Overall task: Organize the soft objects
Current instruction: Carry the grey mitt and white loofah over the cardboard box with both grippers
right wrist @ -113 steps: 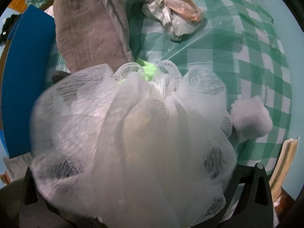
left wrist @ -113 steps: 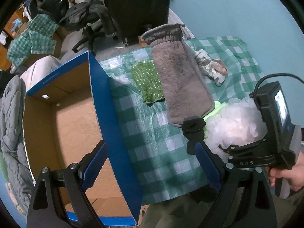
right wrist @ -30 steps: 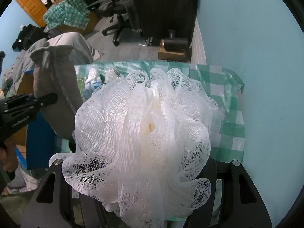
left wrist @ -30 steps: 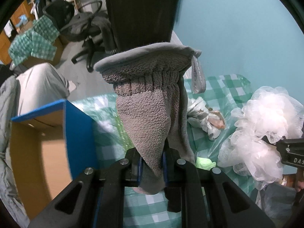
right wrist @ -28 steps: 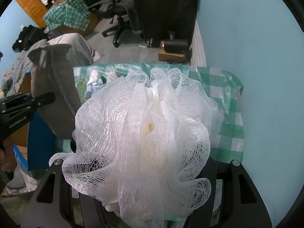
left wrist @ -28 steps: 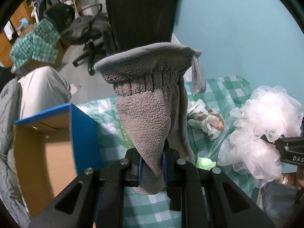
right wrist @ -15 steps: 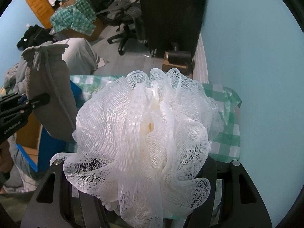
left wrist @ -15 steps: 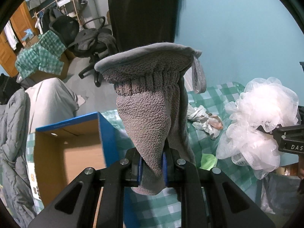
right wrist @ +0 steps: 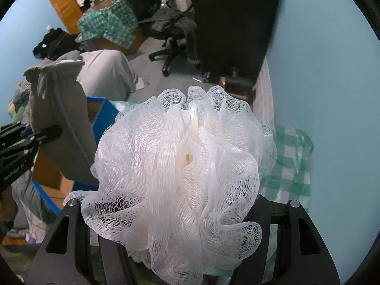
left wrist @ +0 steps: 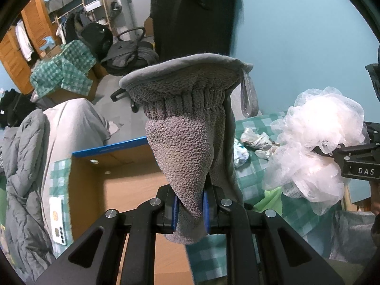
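Observation:
My left gripper [left wrist: 190, 210] is shut on the tip of a grey fleece mitt [left wrist: 187, 128], which stands up in front of the left wrist camera with its cuff on top. The mitt [right wrist: 59, 109] also shows at the left of the right wrist view, above the box. My right gripper [right wrist: 175, 223] is shut on a white mesh bath pouf [right wrist: 180, 166]; its fingertips are buried in the mesh. The pouf [left wrist: 318, 147] hangs at the right of the left wrist view, over the checked table. The open cardboard box with blue rim [left wrist: 106, 152] lies below the mitt.
The green-checked tablecloth [left wrist: 251, 166] carries a crumpled printed cloth [left wrist: 256, 140] and a bright green item [left wrist: 273, 201]. A grey padded jacket [left wrist: 23, 166] lies left of the box. Office chairs [right wrist: 173, 38], a dark cabinet [right wrist: 232, 23] and the blue wall [right wrist: 320, 71] stand behind.
Both grippers have risen with their loads. The box and table sit lower and smaller in view, and more of the room behind shows. The grips have not changed.

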